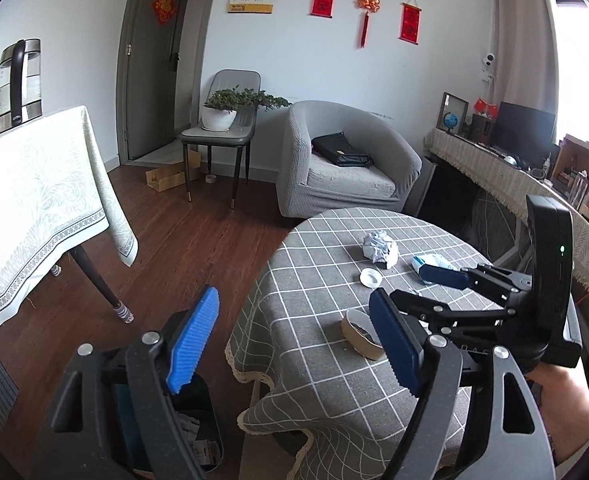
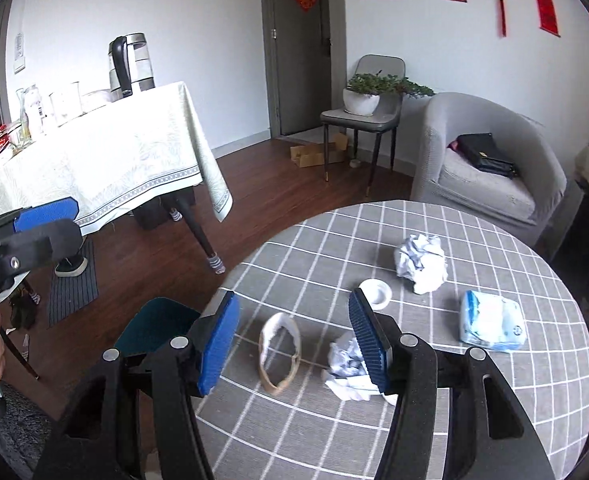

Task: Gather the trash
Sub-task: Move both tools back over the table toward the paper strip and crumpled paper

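Your right tool (image 2: 294, 344) hangs wide open over the cardboard ring (image 2: 280, 354), lower centre on the counter (image 2: 494, 420); light, crushable, so pinch its rim gently.

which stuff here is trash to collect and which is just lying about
Trash to collect: crumpled paper ball, second paper wad, cardboard tape ring, white cap, tissue pack; likely goes in the bin.

Just lying about: kettle, potted plant, black bag.

Kettle (image 2: 131, 63), armchair (image 1: 346, 160), potted plant (image 1: 230, 108)
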A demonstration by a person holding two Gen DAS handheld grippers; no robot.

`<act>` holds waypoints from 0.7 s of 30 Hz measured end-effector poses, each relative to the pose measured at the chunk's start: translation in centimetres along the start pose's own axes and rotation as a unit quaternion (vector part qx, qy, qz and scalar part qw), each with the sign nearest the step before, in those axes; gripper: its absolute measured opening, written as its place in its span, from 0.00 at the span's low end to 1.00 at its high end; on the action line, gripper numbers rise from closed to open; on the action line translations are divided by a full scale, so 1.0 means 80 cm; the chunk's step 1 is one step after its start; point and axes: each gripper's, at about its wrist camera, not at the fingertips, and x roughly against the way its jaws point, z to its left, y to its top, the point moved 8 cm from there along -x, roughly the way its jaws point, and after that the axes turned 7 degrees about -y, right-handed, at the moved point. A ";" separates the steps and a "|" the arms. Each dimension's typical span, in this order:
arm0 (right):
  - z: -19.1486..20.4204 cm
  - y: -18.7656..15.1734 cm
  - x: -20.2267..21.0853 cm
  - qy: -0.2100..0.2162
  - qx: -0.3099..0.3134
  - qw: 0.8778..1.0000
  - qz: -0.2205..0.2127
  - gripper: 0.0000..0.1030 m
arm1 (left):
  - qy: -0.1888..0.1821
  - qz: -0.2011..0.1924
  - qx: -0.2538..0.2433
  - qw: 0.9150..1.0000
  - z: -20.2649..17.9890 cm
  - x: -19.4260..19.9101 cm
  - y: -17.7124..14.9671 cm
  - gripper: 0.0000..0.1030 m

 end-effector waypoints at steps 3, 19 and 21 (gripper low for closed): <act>-0.028 -0.010 -0.001 -0.010 -0.012 1.000 0.007 0.61 | -0.001 0.017 -0.017 1.000 -0.019 -0.018 -0.010 0.78; -0.054 -0.054 -0.028 0.027 -0.024 0.998 0.053 0.32 | 0.007 0.094 -0.025 0.995 -0.062 -0.090 -0.051 0.82; -0.059 -0.054 -0.025 0.026 -0.027 0.998 0.050 0.29 | 0.006 0.099 -0.021 0.995 -0.065 -0.097 -0.054 0.82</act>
